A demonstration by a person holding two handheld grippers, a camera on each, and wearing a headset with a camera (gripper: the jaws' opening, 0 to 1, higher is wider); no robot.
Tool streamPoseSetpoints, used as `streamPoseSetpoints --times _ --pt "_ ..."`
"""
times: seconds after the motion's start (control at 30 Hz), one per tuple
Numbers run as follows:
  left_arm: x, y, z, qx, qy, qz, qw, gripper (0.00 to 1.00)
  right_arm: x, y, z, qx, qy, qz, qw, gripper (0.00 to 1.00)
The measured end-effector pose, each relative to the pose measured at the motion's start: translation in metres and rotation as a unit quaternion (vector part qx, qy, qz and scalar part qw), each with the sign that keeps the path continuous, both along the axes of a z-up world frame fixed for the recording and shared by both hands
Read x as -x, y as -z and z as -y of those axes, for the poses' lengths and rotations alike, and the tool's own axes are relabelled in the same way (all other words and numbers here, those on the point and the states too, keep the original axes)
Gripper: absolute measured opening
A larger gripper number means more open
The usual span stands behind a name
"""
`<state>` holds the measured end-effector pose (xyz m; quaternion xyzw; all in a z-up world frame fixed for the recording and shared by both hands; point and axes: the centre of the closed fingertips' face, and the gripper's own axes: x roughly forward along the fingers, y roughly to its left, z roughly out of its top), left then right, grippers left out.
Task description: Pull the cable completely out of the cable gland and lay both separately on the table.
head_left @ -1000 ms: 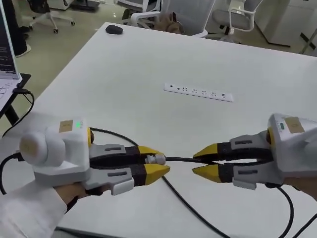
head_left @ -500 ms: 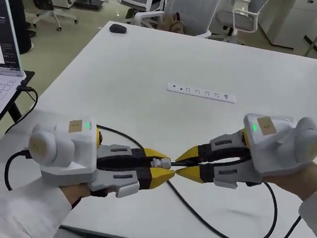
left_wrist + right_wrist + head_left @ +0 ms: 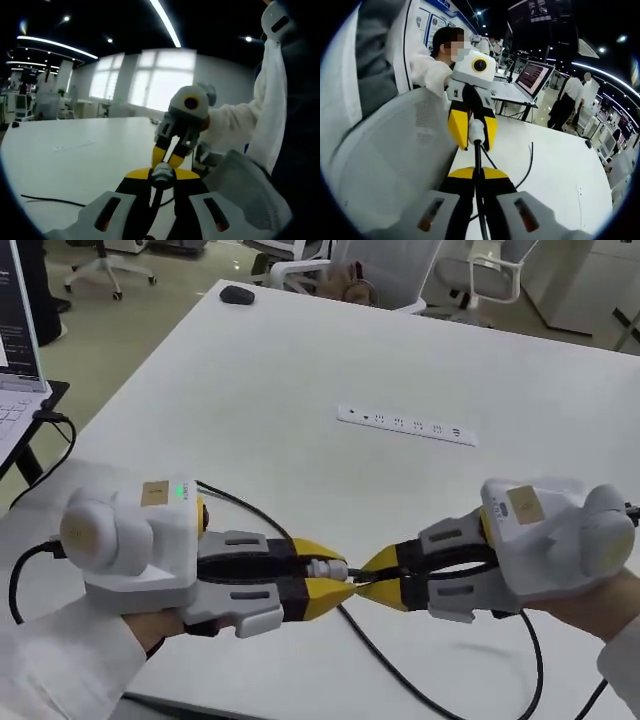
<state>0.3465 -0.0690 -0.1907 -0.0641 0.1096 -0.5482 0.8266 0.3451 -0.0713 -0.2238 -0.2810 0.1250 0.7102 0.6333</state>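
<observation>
Above the counter (image 3: 300, 390), my left tool (image 3: 338, 573) clamps the gland (image 3: 325, 567) and my right tool (image 3: 368, 577) pinches the cable (image 3: 477, 157) just beside it, so that pinch could slip along the cable when I pull.

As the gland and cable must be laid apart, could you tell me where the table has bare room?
Bare tabletop lies between the power strip and the computer mouse, and on the strip's near side. The near edge is crowded: the left gripper grips the cable gland, the right gripper the cable, with black leads trailing below.
</observation>
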Motion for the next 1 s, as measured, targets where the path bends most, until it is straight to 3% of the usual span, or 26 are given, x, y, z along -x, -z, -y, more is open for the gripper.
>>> streamPoseSetpoints --times 0.4,1.0 --pt "-0.008 -0.008 -0.009 0.027 -0.022 -0.005 0.9994 0.17 -0.011 -0.002 0.018 -0.013 0.032 -0.01 0.9994 0.02" --pt "-0.011 -0.008 -0.01 0.025 -0.031 -0.003 0.9992 0.17 -0.023 0.005 0.034 -0.019 0.06 -0.016 0.9979 0.02"
